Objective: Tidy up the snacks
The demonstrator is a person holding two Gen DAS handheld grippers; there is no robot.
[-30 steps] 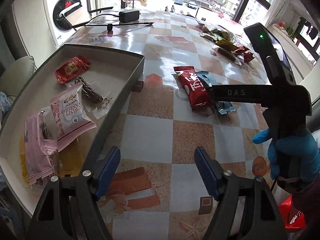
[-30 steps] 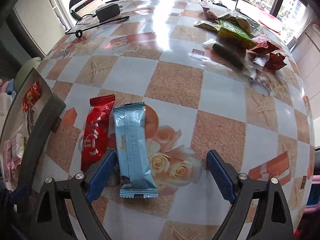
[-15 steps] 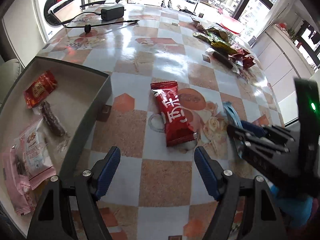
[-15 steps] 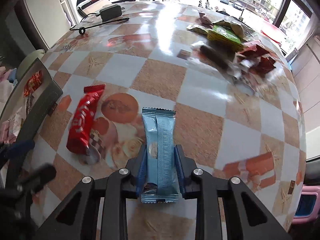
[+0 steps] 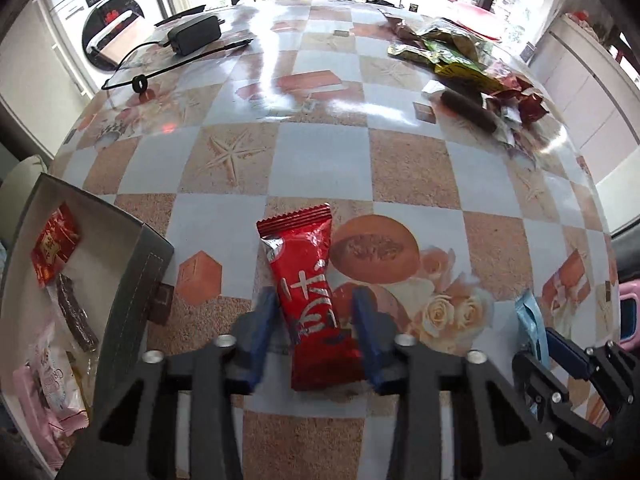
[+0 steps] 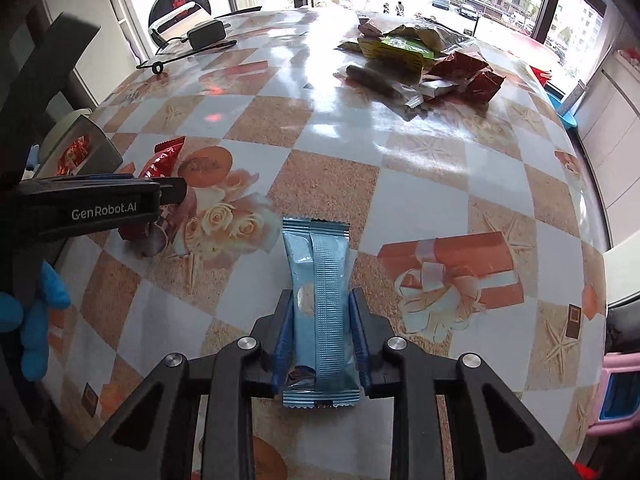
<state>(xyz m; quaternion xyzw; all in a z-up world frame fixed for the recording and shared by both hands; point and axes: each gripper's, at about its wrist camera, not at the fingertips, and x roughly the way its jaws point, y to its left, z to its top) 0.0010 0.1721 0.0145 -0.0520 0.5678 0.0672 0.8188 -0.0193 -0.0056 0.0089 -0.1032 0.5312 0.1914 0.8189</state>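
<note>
In the left wrist view, the left gripper (image 5: 316,334) stood at the bottom centre of the frame, its blue pads (image 5: 262,332) drawn in narrow against the two long sides of a red snack bar (image 5: 310,300). The bar lay on the checkered table (image 5: 320,152), its crimped top end pointing up the frame and its lower end between the jaws. At the left edge sat a grey tray (image 5: 138,280) with a white floor, holding a small red packet (image 5: 54,248), a dark brown bar (image 5: 74,312) and pink-and-white packets (image 5: 44,396) lower down. In the upper right of the frame lay a pile of snacks (image 5: 464,72), well apart from the tray. A black power adapter (image 5: 194,34) with its cable rested in the upper left.

In the right wrist view, the right gripper (image 6: 322,340) was at the bottom centre, its pads closed narrow on a light blue snack bar (image 6: 320,304), which stood lengthwise between them with both ends sticking out. The table showed beneath it; whether the bar touched the table could not be told. At the left of this frame the left gripper's black body reached in over the red bar, and a blue-gloved hand (image 6: 36,312) showed below it. The same blue bar showed at the right edge of the left wrist view, held in the right gripper.
</note>
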